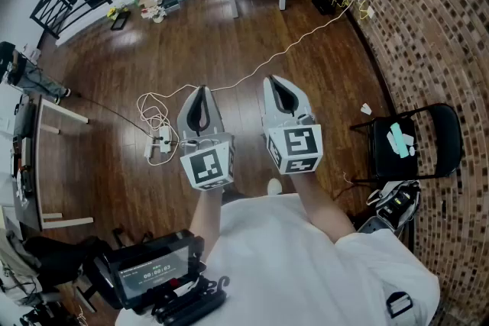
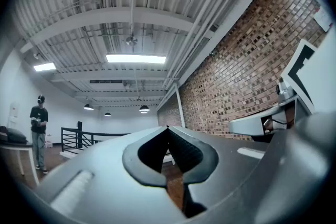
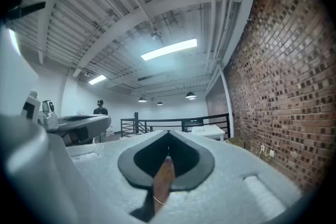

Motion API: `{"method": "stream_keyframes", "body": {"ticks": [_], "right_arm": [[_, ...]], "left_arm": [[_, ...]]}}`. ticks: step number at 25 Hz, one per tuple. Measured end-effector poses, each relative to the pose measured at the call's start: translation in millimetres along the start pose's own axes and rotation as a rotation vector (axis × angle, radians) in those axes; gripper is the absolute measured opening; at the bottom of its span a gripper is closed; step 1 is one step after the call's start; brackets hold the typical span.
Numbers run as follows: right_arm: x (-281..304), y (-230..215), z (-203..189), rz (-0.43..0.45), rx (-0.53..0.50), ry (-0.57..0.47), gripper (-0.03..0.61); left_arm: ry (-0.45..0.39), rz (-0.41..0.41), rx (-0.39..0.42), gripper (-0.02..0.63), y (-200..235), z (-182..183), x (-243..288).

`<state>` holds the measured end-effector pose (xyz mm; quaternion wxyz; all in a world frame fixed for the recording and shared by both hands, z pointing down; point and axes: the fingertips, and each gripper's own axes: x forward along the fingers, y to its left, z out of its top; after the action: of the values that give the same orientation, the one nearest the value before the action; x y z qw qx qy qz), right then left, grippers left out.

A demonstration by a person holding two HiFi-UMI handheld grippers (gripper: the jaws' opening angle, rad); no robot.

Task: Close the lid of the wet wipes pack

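Dark wooden floor (image 1: 229, 34) runs under you up to a brick wall (image 1: 428, 27), with a white cable (image 1: 256, 71) trailing across the boards, and you hold both tongs side by side in front of your chest. Your left tongs (image 1: 202, 90) (image 2: 168, 127) are clenched, tips meeting on nothing, and your right tongs (image 1: 276, 80) (image 3: 168, 134) are clenched empty as well. What looks like the wet wipes pack (image 1: 399, 140), pale green and white, lies on the seat of the black folding chair (image 1: 384, 158) by the wall to your right, well apart from both tongs.
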<state>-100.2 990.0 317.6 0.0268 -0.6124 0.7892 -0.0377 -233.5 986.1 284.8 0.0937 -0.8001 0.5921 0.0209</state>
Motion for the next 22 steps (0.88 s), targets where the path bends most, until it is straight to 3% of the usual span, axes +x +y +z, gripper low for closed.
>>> {"method": "stream_keyframes", "body": {"ticks": [6,10,14,18,22], "right_arm": [[2.1,-18.9,-6.8,0.021,0.024,0.016,-0.011],[20.7,-16.5,-12.2,0.038,0.045,0.035,-0.011],[42.6,-7.5,-27.8,0.044,0.038,0.073,-0.011],[79.2,-10.7,-39.2,0.012,0.0,0.113,-0.011],[135.6,-27.7,-30.5,-0.036,-0.055,0.099,-0.011]], "left_arm": [[0.008,0.005,0.008,0.015,-18.0,-3.7,-1.0],[0.059,0.038,0.017,0.015,-1.7,-7.8,4.9],[0.128,0.031,-0.021,0.015,16.1,-37.4,24.4],[0.133,-0.036,-0.062,0.015,25.9,-58.4,70.6],[0.079,-0.12,-0.065,0.015,38.0,-65.0,129.9]]}}
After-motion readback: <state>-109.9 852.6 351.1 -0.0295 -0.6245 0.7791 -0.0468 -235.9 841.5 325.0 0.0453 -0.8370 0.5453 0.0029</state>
